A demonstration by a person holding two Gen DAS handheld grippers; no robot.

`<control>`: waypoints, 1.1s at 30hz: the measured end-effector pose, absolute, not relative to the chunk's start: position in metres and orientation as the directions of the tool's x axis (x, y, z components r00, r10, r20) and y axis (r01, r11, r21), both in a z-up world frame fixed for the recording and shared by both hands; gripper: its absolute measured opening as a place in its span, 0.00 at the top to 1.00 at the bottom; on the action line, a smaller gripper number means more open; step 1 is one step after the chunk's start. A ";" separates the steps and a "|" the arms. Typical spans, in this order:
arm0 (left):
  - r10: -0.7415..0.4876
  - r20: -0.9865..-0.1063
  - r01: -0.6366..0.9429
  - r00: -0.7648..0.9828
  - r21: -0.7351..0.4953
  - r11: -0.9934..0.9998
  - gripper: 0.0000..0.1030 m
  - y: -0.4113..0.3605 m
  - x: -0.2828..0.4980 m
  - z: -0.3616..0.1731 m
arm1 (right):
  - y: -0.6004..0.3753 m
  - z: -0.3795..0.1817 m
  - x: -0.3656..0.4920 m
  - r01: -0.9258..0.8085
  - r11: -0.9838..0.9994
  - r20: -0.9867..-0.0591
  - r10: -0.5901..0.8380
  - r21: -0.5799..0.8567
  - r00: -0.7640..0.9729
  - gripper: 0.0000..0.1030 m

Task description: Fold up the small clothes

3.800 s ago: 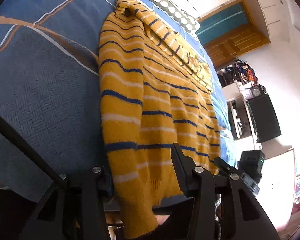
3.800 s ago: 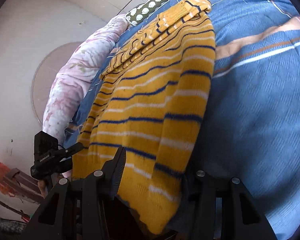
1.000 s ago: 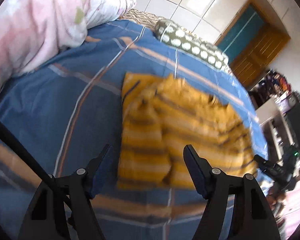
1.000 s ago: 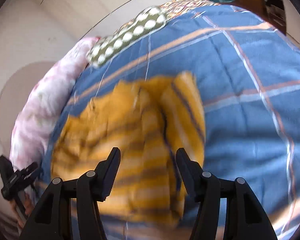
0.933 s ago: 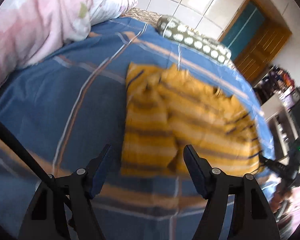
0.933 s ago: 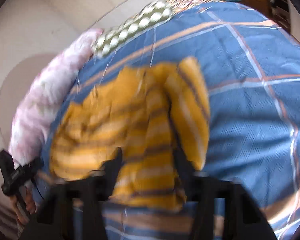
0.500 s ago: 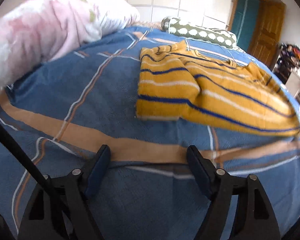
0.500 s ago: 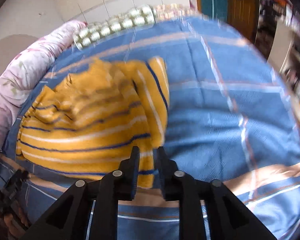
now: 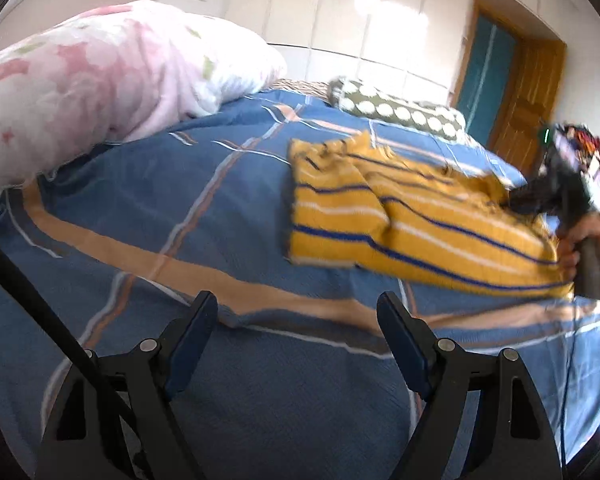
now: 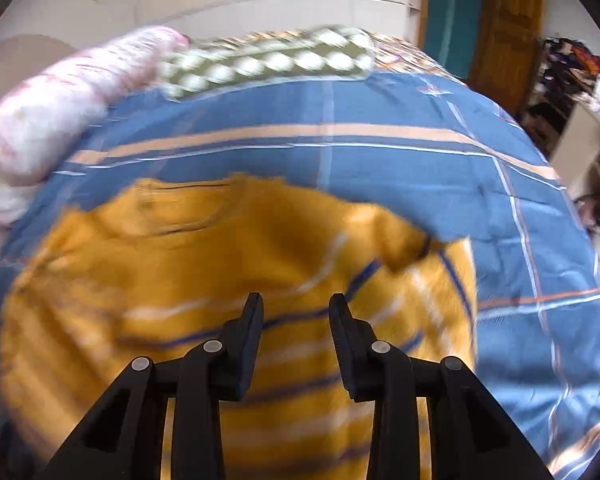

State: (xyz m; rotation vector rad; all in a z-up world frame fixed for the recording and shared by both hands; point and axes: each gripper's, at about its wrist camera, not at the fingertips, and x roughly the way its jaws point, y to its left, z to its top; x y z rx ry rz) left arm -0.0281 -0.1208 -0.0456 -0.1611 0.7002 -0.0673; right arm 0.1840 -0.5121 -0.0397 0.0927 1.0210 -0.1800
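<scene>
Currently between folds. Yellow striped sweater lies on the blue plaid bedspread, roughly mid-bed, already doubled over: one flap lies folded across the left end in the left wrist view, the rest running out to the right in a long band.

Left gripper: jaws spread wide, just been opening further, nothing between them, only bedspread beneath. It sits well short of the garment's near edge.

Right gripper: jaws part open, just been opening again, hovering over the sweater's middle (picture badly blurred). No cloth pinched that I can see. The person's hand on its handle shows at the garment's right end.

Judgement: a fold looks set down and both tools are free, repositioning for the next one. Next move likely calls for pinching one end of the band at both corners and carrying it over the other, keeping the edges square; the flap could slip if dragged.

Pink floral duvet and spotted pillow stand clear at the head.
</scene>
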 end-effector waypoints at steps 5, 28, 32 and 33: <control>0.017 -0.608 -0.150 0.794 -0.169 0.974 0.22 -0.080 -0.024 -0.037 | -0.506 -0.026 0.185 0.245 0.969 -0.836 -0.153 -0.023 0.528 0.66; 0.144 -0.680 -0.437 0.719 -0.281 0.854 0.22 0.016 -0.024 -0.055 | -0.199 -0.044 0.062 -0.628 0.744 -0.821 0.199 -0.228 0.535 0.92; 0.139 -0.676 -0.446 0.724 -0.305 0.842 0.22 0.020 -0.024 -0.056 | -0.197 -0.019 0.084 -0.606 0.794 -0.824 0.365 0.033 0.433 0.93; 0.140 -0.675 -0.449 0.724 -0.307 0.839 0.22 0.020 -0.025 -0.055 | -0.192 -0.018 0.087 -0.598 0.798 -0.823 0.387 0.073 0.416 0.93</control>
